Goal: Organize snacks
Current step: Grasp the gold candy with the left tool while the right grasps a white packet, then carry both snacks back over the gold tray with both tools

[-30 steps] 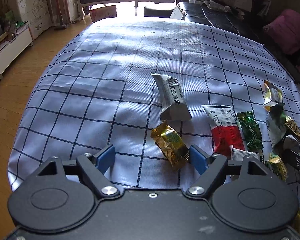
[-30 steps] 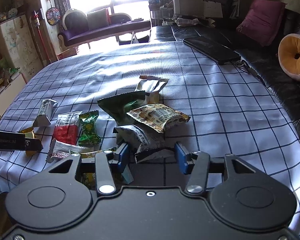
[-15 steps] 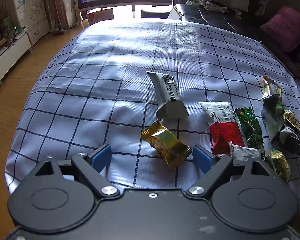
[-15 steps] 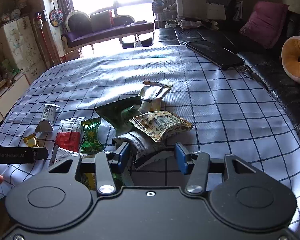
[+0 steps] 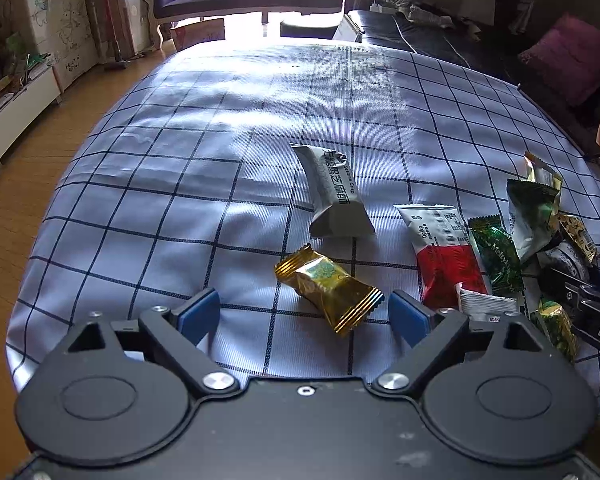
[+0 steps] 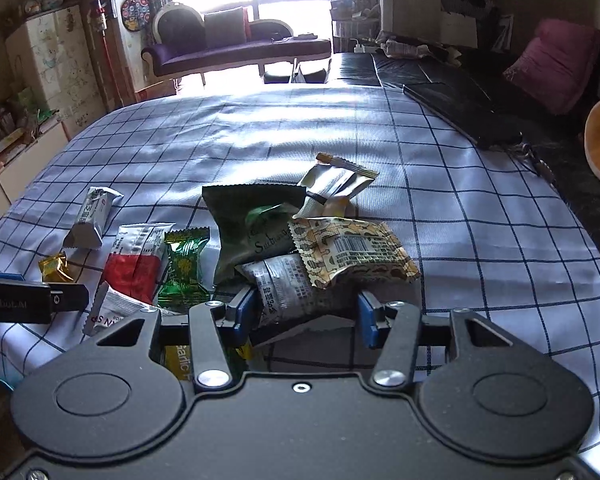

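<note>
Snack packets lie on a checked tablecloth [image 5: 228,160]. My left gripper [image 5: 304,314] is open. A gold candy [image 5: 328,292] lies just ahead of it, between its blue pads and touching neither. Beyond are a grey sesame packet [image 5: 332,196], a red-and-white packet [image 5: 444,256] and a green candy [image 5: 496,256]. My right gripper [image 6: 306,314] is low over the pile and its jaws are opening. A silver packet [image 6: 288,288] lies between them, clear of the right pad. A tan patterned packet [image 6: 352,252] and a dark green packet [image 6: 248,228] overlap it.
A white-and-gold packet [image 6: 336,184] lies at the pile's far edge. A black sofa [image 6: 440,76] with a dark flat slab [image 6: 460,112] borders the table on the right. The table's left edge drops to a wooden floor [image 5: 16,184]. The cloth's far half [image 6: 300,120] holds no packets.
The right gripper's jaws have spread a little and its view has rolled slightly. The left gripper and the snacks lie much as before.
</note>
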Available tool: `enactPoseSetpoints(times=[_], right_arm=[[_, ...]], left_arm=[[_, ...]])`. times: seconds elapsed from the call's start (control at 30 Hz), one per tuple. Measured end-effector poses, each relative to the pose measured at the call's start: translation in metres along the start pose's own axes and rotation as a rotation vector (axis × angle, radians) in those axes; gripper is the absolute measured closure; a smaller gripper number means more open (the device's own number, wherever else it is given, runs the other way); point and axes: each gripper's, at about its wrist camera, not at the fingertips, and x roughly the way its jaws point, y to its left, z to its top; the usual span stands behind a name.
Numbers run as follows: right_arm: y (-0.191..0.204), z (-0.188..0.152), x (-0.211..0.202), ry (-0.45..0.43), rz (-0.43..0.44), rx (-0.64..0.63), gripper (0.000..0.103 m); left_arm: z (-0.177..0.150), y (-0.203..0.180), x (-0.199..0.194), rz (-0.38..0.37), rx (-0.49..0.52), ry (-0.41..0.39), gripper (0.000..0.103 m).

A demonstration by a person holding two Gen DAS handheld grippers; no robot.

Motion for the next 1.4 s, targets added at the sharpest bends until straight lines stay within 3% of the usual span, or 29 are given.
enactPoseSetpoints(times=[0.13,0.5,0.77,0.93,1.07,1.13,1.2,1.27,1.4], right_arm=[[-0.003,-0.001,-0.004,-0.013,0.001,0.025,0.049],[0.000,-0.006,-0.029,-0.046,0.016,0.032,0.050],[0.003,-0.012,-0.044,-0.050,0.006,0.022,0.050],[0.001,-0.017,-0.047,-0.039,0.014,0.036,0.050],[-0.004,-0.020,-0.052,-0.040,0.075,0.082,0.050],[-0.007,-0.021,-0.055,-0.040,0.108,0.105,0.050],[-0.007,-0.021,-0.057,-0.051,0.123,0.106,0.050],[-0.005,-0.020,-0.061,-0.069,0.121,0.097,0.050],[-0.003,-0.020,-0.065,-0.084,0.113,0.086,0.050]], left_arm=[[0.001,0.004,-0.003,-0.017,-0.014,-0.004,0.011],[0.008,0.022,-0.014,-0.072,-0.079,0.025,0.030],[0.019,0.029,-0.021,-0.165,-0.156,0.062,0.029],[0.024,0.022,-0.014,-0.130,-0.159,0.091,0.030],[0.025,0.011,-0.008,-0.087,-0.112,0.084,0.031],[0.026,0.006,-0.006,-0.069,-0.088,0.075,0.039],[0.028,0.002,-0.003,-0.047,-0.063,0.072,0.069],[0.031,0.000,-0.001,-0.036,-0.048,0.071,0.083],[0.034,0.004,-0.007,-0.077,-0.049,0.069,0.086]])
